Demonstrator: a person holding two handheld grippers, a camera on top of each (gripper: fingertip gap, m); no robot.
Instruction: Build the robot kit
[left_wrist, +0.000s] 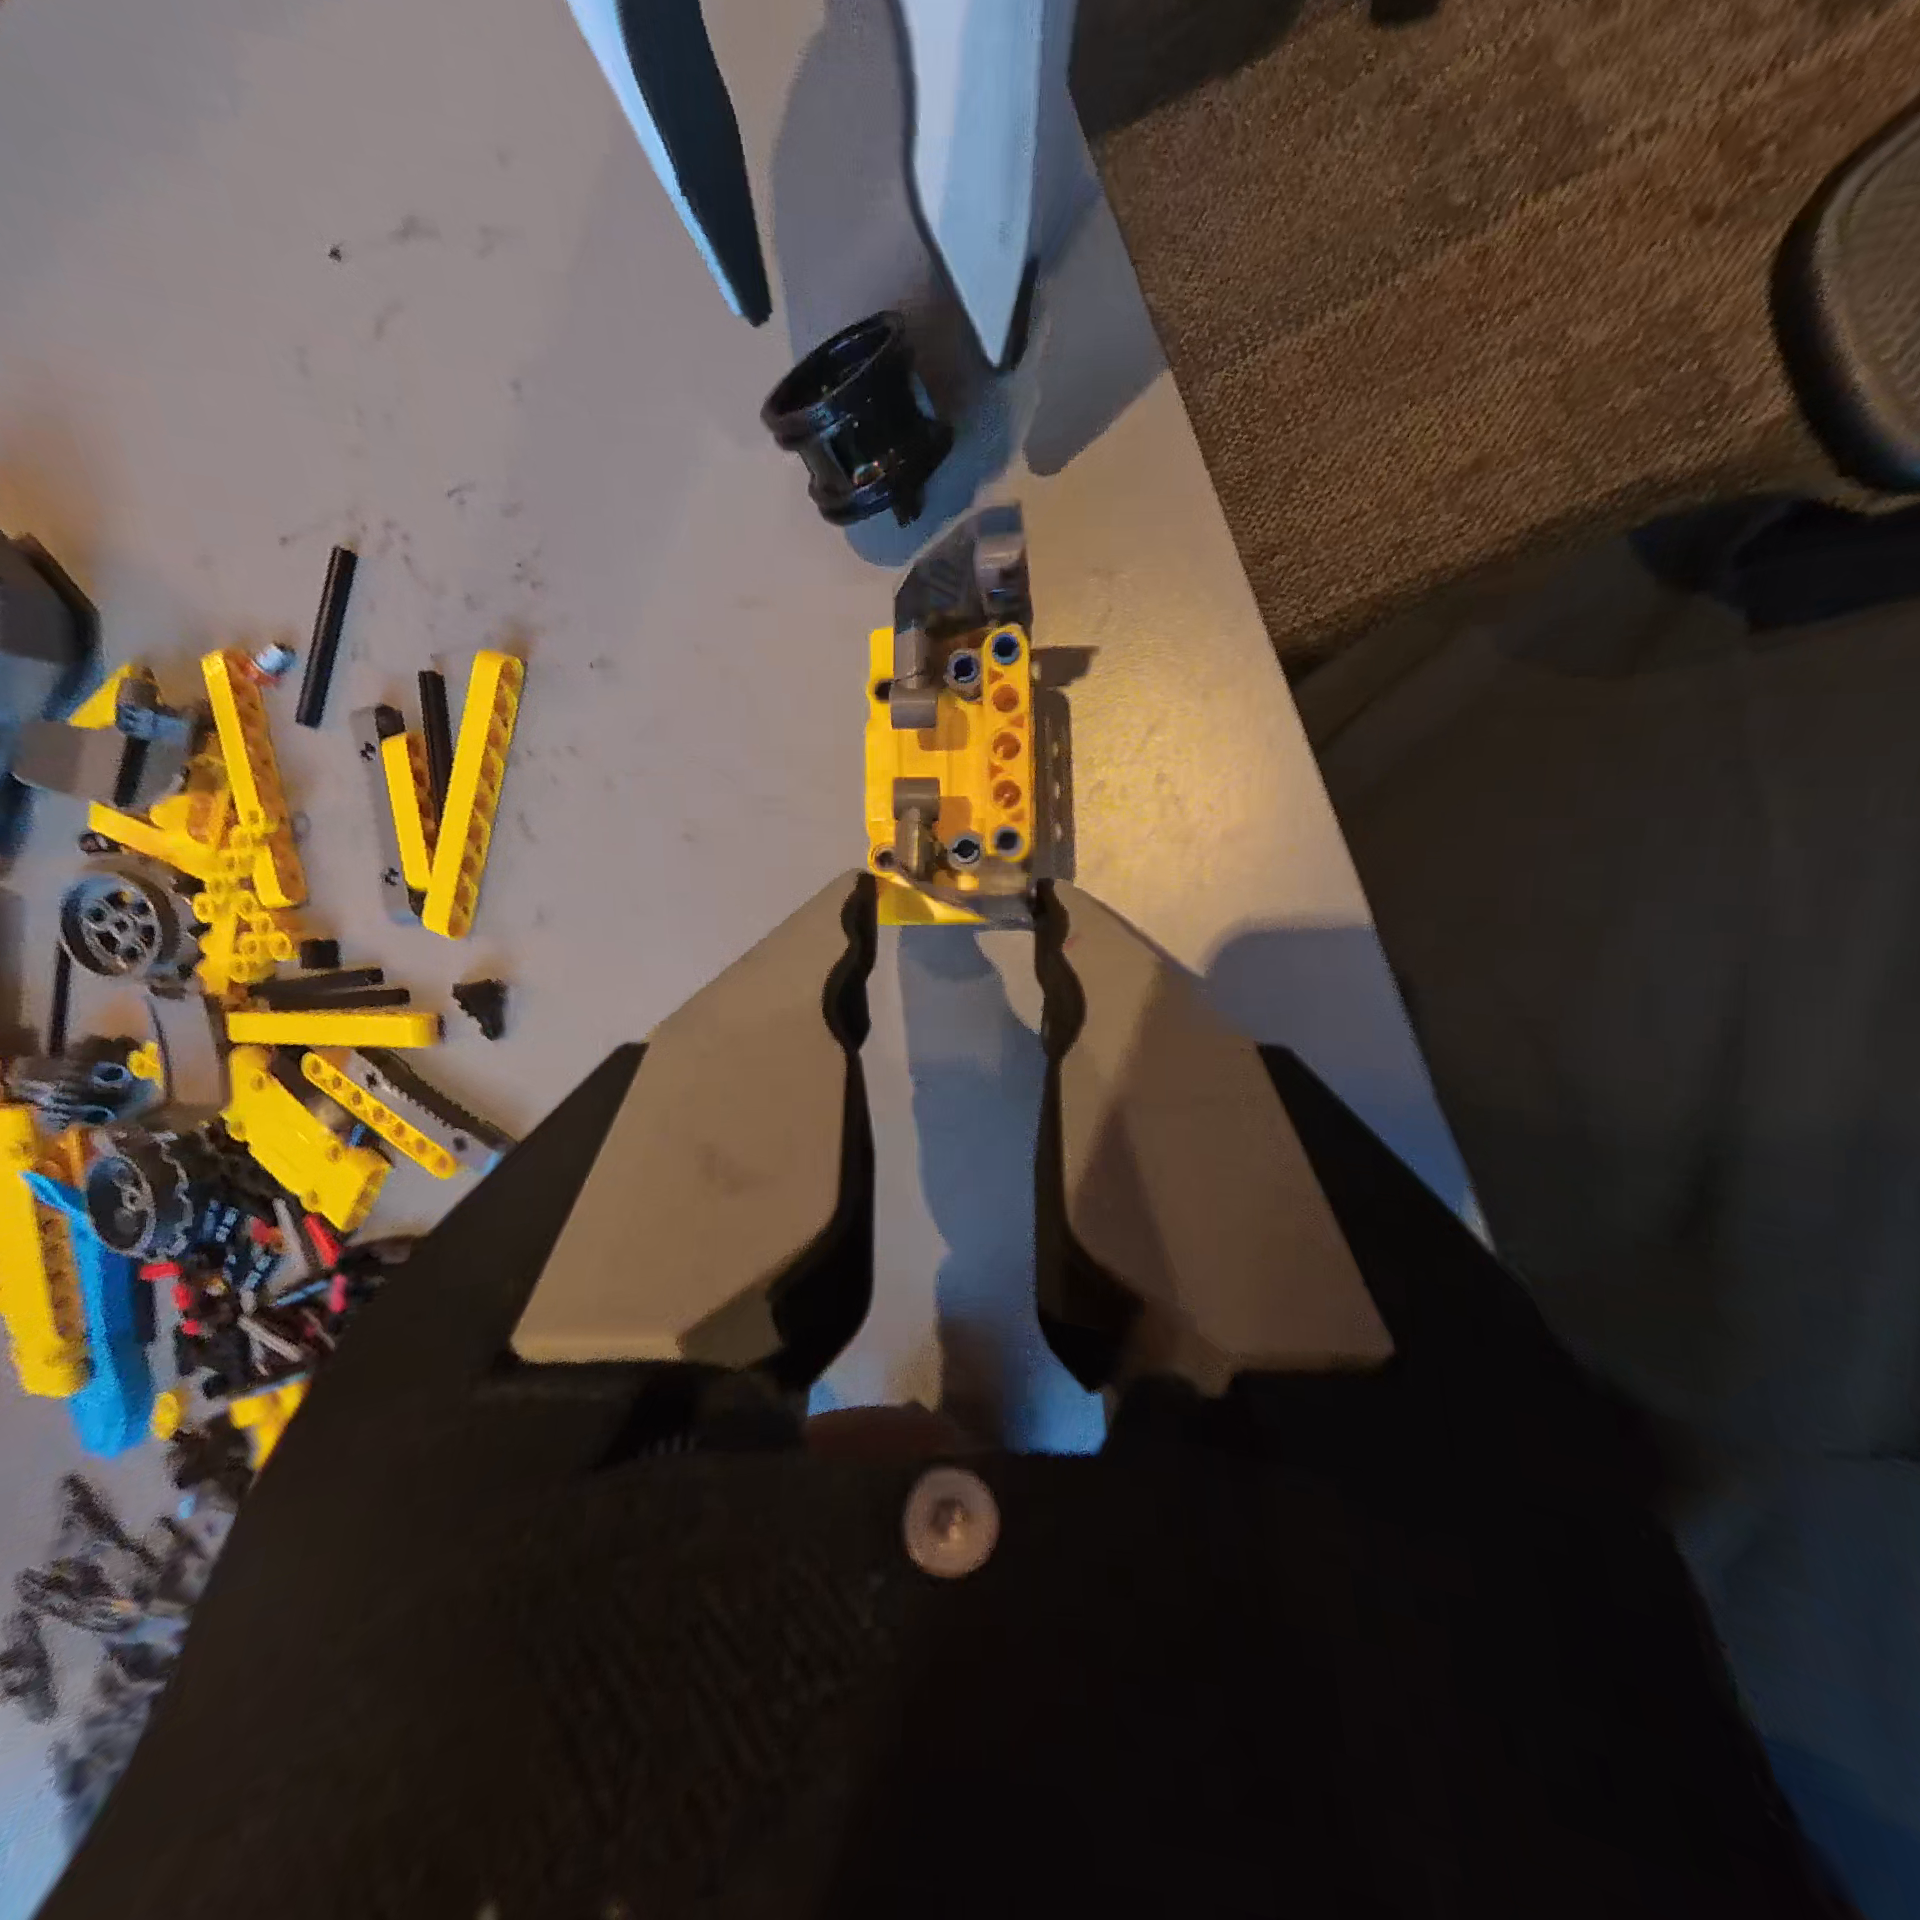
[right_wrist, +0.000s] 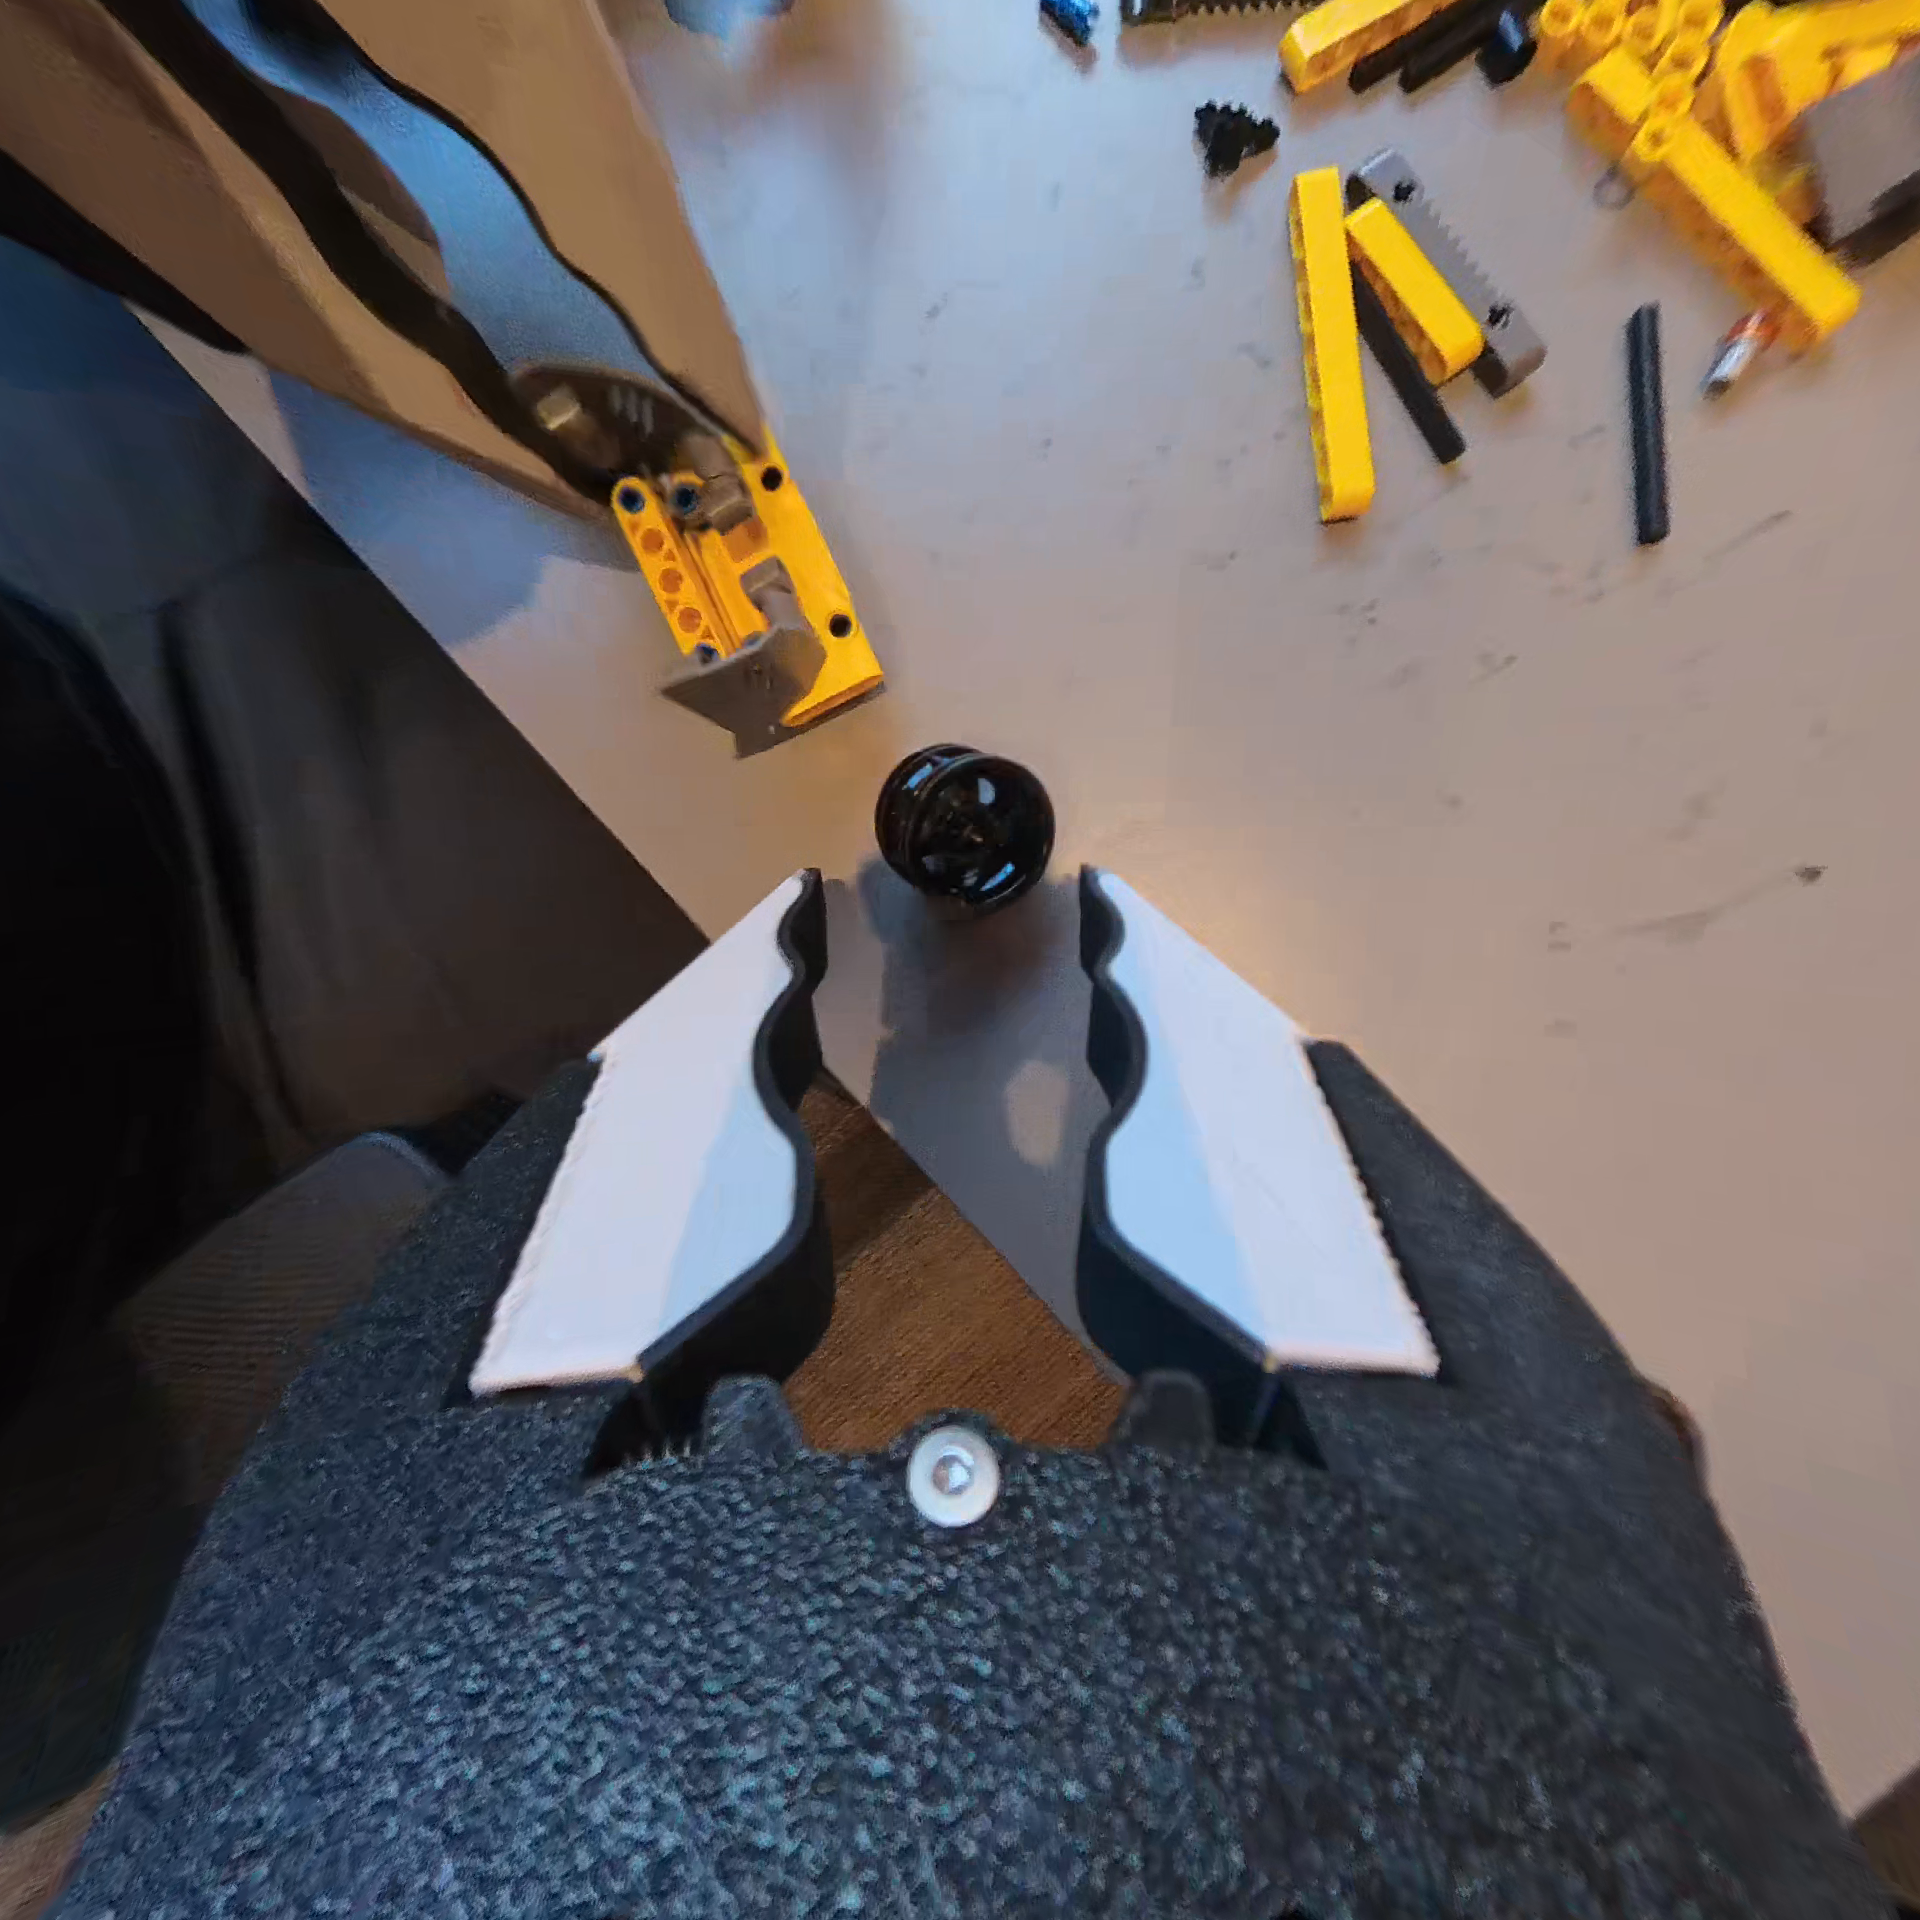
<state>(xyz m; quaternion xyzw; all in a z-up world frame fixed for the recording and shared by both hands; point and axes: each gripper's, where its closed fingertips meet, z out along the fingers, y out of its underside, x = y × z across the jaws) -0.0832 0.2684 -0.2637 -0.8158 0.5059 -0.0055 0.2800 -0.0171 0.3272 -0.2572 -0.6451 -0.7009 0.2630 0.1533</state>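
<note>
My left gripper (left_wrist: 953, 894) has grey fingers and is shut on the near end of a yellow and grey brick assembly (left_wrist: 951, 758), which lies on the grey table near its edge. The right wrist view shows the same gripper (right_wrist: 675, 457) gripping the assembly (right_wrist: 758, 592) at upper left. My right gripper (right_wrist: 951, 883) has white fingers and is open and empty. A black wheel hub (right_wrist: 964, 826) lies on the table just beyond its fingertips, centred on the gap. In the left wrist view the hub (left_wrist: 857, 416) sits between the right gripper (left_wrist: 883, 322) and the assembly.
A pile of yellow beams, black axles, wheels and a blue part (left_wrist: 208, 987) lies on the table (left_wrist: 623, 260) to the left. Loose yellow beams and a grey toothed rack (right_wrist: 1403, 312) lie farther off. The table edge (left_wrist: 1195, 520) borders brown carpet (left_wrist: 1507, 260). Tip to tip, the grippers are about 10 cm apart.
</note>
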